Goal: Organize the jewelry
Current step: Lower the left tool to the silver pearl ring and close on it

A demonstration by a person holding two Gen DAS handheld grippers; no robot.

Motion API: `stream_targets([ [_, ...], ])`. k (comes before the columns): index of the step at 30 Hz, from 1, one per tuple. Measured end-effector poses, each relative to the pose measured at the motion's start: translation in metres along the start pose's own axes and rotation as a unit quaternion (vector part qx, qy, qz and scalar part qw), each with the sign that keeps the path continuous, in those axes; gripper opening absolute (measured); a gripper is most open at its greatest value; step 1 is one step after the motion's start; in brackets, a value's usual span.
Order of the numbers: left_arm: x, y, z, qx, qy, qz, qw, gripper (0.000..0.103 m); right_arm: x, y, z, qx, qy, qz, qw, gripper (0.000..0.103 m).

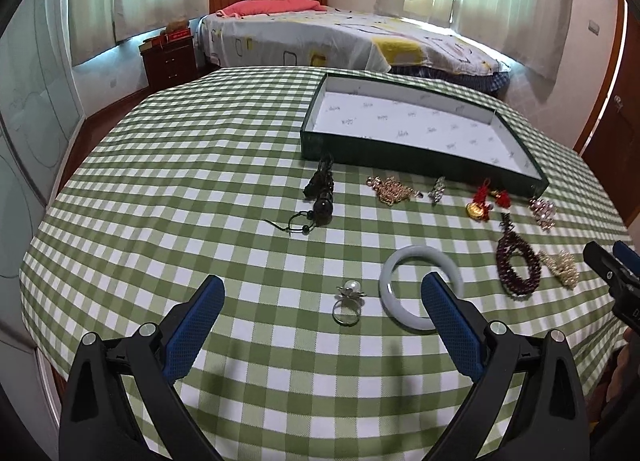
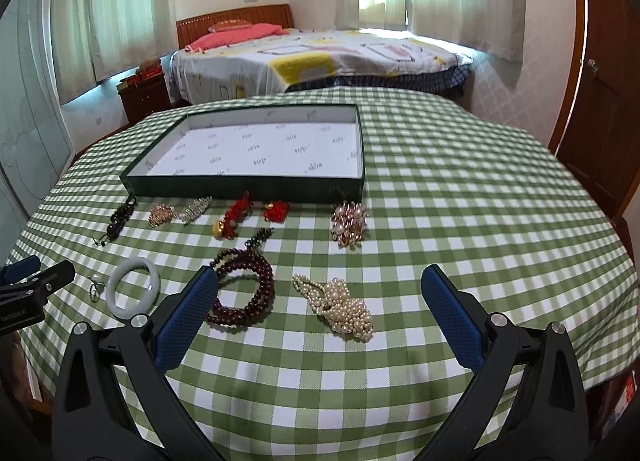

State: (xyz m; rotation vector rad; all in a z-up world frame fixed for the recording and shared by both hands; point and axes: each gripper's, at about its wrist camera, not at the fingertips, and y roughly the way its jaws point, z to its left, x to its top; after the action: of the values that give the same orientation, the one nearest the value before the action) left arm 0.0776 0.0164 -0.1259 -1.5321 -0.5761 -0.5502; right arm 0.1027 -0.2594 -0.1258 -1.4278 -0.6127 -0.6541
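Between our left tongs, spread wide and empty, lies the pearl ring, on the near side of the tray and well apart from it. We judge the left hand nearer to it. Its band lies flat, pearl end toward the tray. Our right tongs, also spread and empty, frame the pearl clip, its long axis running diagonally. Nothing lies inside the tray yet.
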Motion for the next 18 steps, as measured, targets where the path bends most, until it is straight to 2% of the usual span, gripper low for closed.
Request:
stream_targets([
  [1,0.000,0.002,-0.001,0.003,0.004,0.000,1.0000,0.094,-0.001,0.001,-0.001,0.000,0.002,0.002,1.000,0.099],
  [2,-0.001,0.004,-0.001,0.004,0.010,0.002,0.9999,0.085,-0.001,0.003,-0.002,0.000,0.004,0.003,1.000,0.099],
  [3,-0.001,0.008,-0.001,-0.002,0.012,0.004,0.9999,0.070,-0.002,0.004,-0.004,0.001,0.006,0.005,1.000,0.099],
  [4,-0.002,0.012,0.001,-0.019,0.008,0.012,0.9997,0.067,-0.003,0.006,-0.005,0.001,0.008,0.006,1.000,0.099],
  [6,-0.002,0.018,0.004,-0.028,-0.003,0.022,0.9994,0.067,-0.003,0.009,-0.006,0.002,0.010,0.010,1.000,0.099],
  [10,-0.003,0.025,0.005,-0.021,0.005,0.025,0.9995,0.065,-0.005,0.014,-0.009,0.005,0.013,0.016,1.000,0.099],
  [12,-0.004,0.027,0.003,-0.015,0.015,0.027,0.9994,0.060,-0.005,0.018,-0.010,0.012,0.016,0.021,1.000,0.094],
  [14,-0.005,0.032,0.001,-0.012,0.023,0.032,0.9991,0.058,-0.005,0.022,-0.011,0.017,0.017,0.028,0.999,0.083],
  [18,-0.006,0.037,0.001,-0.019,0.025,0.039,0.9987,0.057,-0.007,0.026,-0.009,0.020,0.017,0.036,0.999,0.082],
])
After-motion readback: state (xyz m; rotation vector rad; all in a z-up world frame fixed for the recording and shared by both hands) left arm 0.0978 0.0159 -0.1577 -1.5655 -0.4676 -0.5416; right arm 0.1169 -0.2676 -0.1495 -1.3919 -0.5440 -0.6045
